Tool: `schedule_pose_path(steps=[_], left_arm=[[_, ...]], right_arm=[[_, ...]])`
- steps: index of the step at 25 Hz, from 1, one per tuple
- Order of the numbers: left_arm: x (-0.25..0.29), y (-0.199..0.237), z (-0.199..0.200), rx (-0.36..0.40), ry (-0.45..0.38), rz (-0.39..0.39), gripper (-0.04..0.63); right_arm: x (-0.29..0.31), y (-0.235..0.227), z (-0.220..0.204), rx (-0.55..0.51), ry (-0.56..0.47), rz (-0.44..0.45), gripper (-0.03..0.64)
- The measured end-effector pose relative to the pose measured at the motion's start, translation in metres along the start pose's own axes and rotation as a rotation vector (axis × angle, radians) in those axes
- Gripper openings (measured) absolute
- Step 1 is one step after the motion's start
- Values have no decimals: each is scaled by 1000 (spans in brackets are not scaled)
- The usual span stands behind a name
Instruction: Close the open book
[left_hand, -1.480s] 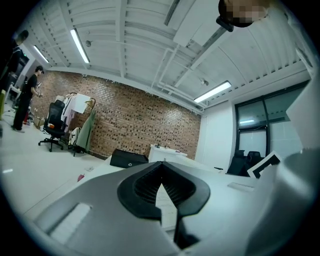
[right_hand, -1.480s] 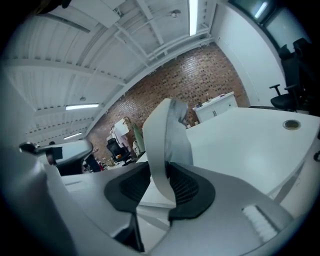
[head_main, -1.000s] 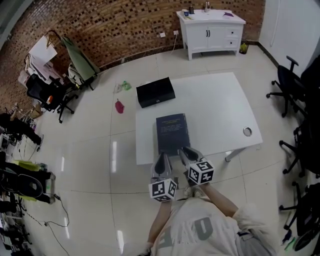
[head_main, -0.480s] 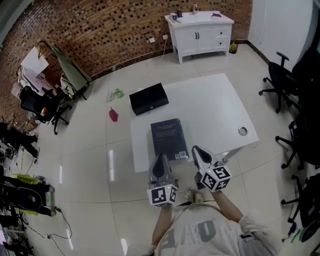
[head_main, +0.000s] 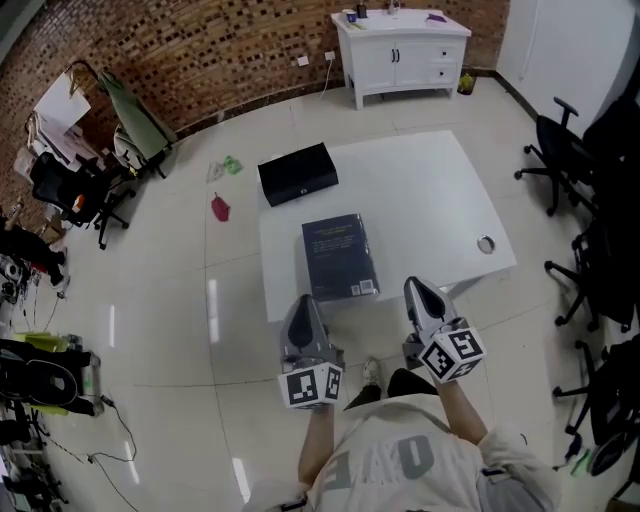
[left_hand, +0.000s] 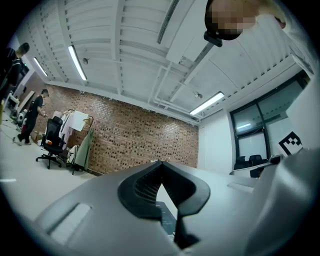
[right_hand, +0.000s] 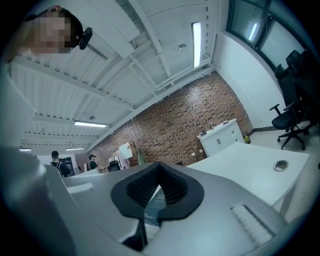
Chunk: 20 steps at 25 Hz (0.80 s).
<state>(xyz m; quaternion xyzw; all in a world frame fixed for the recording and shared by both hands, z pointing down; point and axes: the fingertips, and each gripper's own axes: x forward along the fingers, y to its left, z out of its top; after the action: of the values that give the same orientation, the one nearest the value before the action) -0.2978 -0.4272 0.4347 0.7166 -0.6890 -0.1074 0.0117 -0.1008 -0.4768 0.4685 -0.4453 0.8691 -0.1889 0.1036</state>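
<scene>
Lying closed on the white tabletop (head_main: 420, 190), the book (head_main: 340, 257) rests dark blue cover up, close to the near edge and toward the near-left corner, with its long sides running from near edge to far edge. A black box (head_main: 298, 173) sits at the far-left corner, well apart from the book, and a small round hole (head_main: 486, 244) shows near the right edge

The left claw (head_main: 303, 308) shows at the near edge, just before the book's near-left corner. In its own view the jaws are pressed together at the tips with nothing pinched, and a sliver of the book appears low down through the gap behind the tips. The right claw (head_main: 417, 293) shows at the same edge, to the right of the book and apart from it. Its jaws are likewise pressed together and empty, and part of the book's cover shows through the gap behind them. Neither claw touches the book

A white cabinet (head_main: 400, 50) stands by the brick wall beyond the far edge, and dark office chairs (head_main: 560, 165) stand off the right edge
</scene>
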Motion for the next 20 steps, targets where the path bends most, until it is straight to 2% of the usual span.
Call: schedule_pose_path(steps=[4, 8, 12, 17, 20], left_arm=[[-36, -1, 7, 22, -19, 38, 11], [-86, -27, 11, 58, -23, 41, 11], [-168, -74, 6, 63, -18, 43, 11], [-284, -152, 6, 20, -2, 33, 11], [-336, -183, 11, 4, 5, 38, 11]], right_arm=[[-39, 7, -5, 14, -6, 2, 3], [-98, 16, -6, 7, -26, 17, 3], [-199, 21, -16, 5, -35, 26, 3], [-330, 25, -24, -14, -24, 14, 3], [-392, 39, -28, 0, 1, 25, 3]])
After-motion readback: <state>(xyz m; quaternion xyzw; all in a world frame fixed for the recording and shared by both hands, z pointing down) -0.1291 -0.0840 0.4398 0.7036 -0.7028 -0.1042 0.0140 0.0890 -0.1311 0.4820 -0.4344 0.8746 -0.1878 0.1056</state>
